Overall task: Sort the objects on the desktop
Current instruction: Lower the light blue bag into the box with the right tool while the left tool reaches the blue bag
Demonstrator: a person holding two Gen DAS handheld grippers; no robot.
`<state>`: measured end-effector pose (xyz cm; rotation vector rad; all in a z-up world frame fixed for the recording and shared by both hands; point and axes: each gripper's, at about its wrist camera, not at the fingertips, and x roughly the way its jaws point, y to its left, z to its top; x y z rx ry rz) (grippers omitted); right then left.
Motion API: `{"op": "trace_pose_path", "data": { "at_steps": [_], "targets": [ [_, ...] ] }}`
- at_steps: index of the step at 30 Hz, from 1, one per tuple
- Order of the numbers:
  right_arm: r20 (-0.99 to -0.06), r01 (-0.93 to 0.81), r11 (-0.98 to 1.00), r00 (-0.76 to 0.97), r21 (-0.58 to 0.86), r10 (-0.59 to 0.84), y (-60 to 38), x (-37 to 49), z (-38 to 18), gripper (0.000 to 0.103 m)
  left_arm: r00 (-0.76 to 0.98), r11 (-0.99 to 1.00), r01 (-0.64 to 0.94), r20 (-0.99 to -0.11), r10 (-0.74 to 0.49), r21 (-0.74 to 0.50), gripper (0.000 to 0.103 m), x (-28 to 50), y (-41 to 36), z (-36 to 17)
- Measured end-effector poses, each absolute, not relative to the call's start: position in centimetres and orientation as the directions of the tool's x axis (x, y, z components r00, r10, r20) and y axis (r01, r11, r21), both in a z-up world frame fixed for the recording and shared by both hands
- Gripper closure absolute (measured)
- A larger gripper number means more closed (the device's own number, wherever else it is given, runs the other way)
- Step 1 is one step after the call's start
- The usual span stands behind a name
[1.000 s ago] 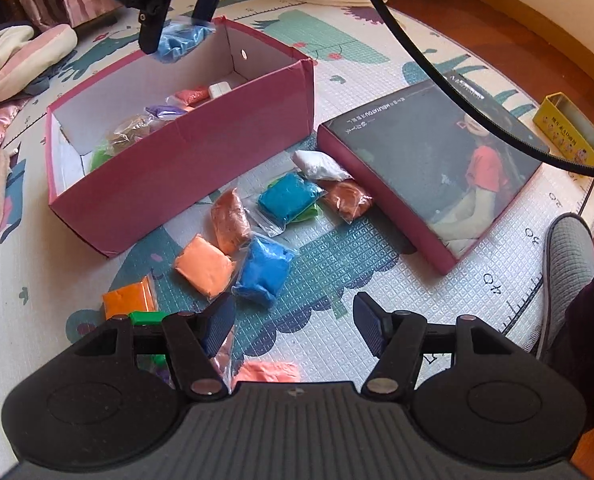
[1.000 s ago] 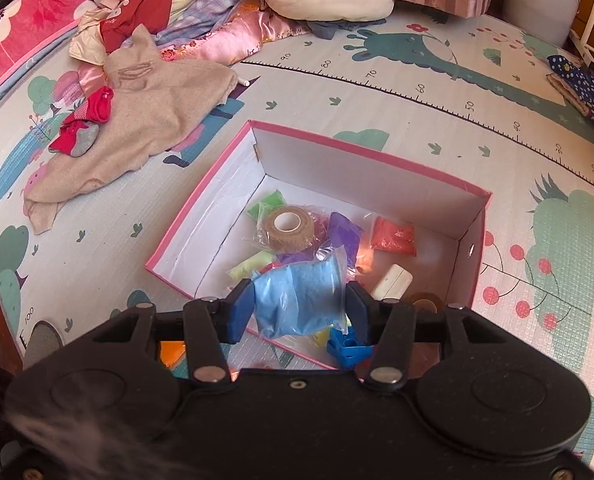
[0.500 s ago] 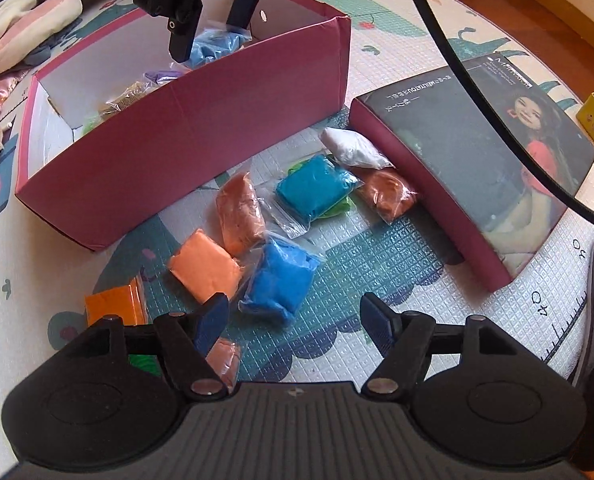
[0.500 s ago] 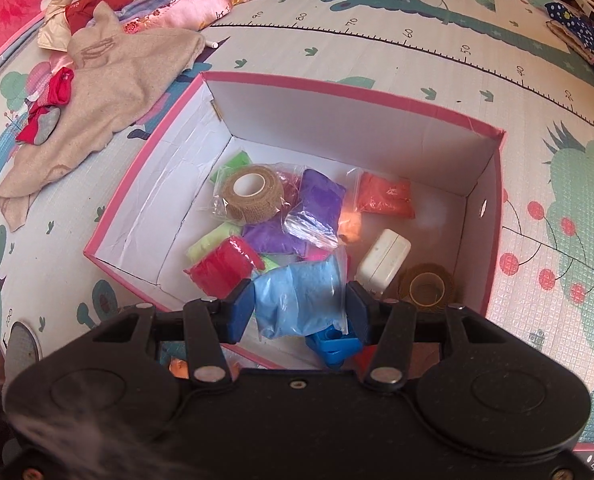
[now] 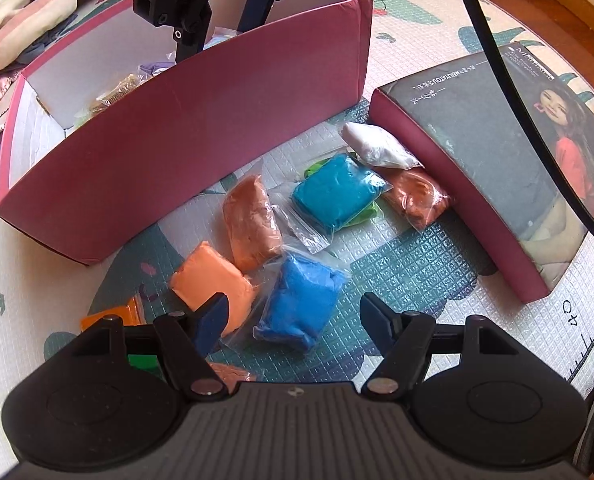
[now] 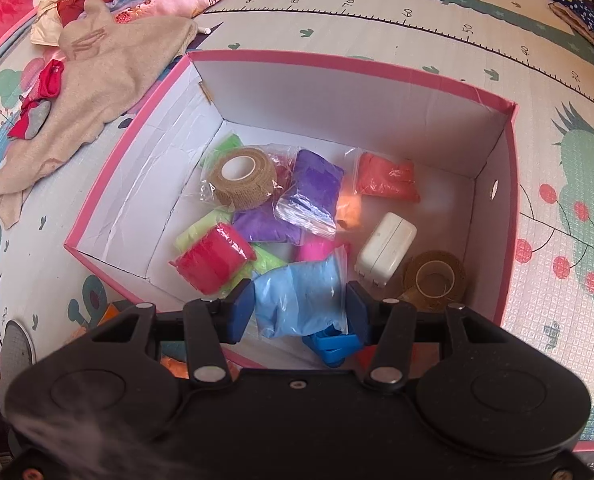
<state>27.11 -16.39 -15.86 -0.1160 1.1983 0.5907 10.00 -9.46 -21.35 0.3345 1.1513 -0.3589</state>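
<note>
My right gripper [image 6: 300,309] is shut on a light blue clay bag [image 6: 301,300] and holds it over the near side of the pink box [image 6: 337,65], which holds several clay bags, two tape rolls and a white charger [image 6: 386,249]. My left gripper [image 5: 293,318] is open and empty, low over a blue clay bag [image 5: 299,306] on the mat. Around it lie a peach bag [image 5: 211,285], a brown bag [image 5: 251,224], a teal bag [image 5: 337,194], a white bag [image 5: 375,148] and another brown bag [image 5: 417,196]. The pink box [image 5: 169,136] stands behind them, with the right gripper above it.
The box lid [image 5: 497,160] with a printed picture lies upside right of the bags. An orange block [image 5: 113,316] and a green piece [image 5: 143,360] lie at the left fingertip. Clothes [image 6: 89,64] are heaped beyond the box. A black cable [image 5: 537,128] crosses the lid.
My left gripper has come lower and closer to the blue bag. My right gripper has moved forward and down over the box, still holding the light blue bag.
</note>
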Motion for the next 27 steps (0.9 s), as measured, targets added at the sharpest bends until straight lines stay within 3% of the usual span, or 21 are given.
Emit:
{"op": "trace_pose_path", "data": {
  "at_steps": [18,27],
  "targets": [
    [-0.911,-0.463,0.855,0.203,0.235,0.36,-16.4,27.9,-17.8,0.053,0.347,0.899,0.433,-0.933,-0.095,0.069,0.032,10.4,-9.7,-22.7],
    [-0.917,-0.455,0.859,0.191,0.234,0.351,-16.3,27.7,-18.5,0.053,0.374,0.919,0.38,-0.926,-0.054,0.1,0.056,10.2,-9.1,-22.5]
  ]
}}
